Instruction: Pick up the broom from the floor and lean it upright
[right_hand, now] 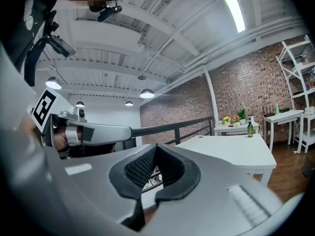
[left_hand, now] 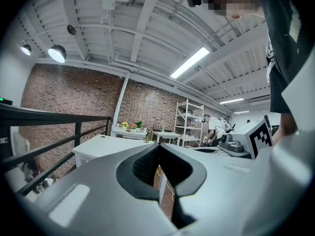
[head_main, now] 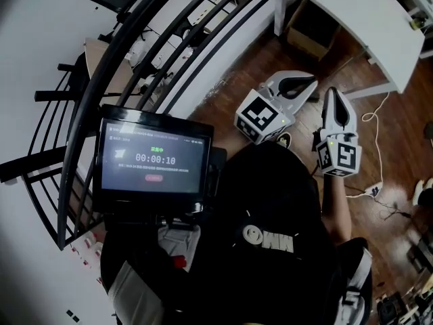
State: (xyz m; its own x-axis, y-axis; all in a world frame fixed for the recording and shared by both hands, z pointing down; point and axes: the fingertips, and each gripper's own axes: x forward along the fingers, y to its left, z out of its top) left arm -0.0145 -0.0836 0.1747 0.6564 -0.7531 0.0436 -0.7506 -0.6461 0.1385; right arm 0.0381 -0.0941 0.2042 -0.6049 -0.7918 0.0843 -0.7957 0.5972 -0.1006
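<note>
both grippers are pointing level above the dark wooden plank floor, side by side and just apart. the white left gripper with its black-and-white marker cube is pressing its black ribbed pads together tip to tip, gripping nothing. the matching white right gripper is likewise closed and empty. a white rectangular surface is standing at 1 o'clock from them, and a black metal railing is running past at 10 o'clock. no view is showing the broom, so its place and look cannot be told.
</note>
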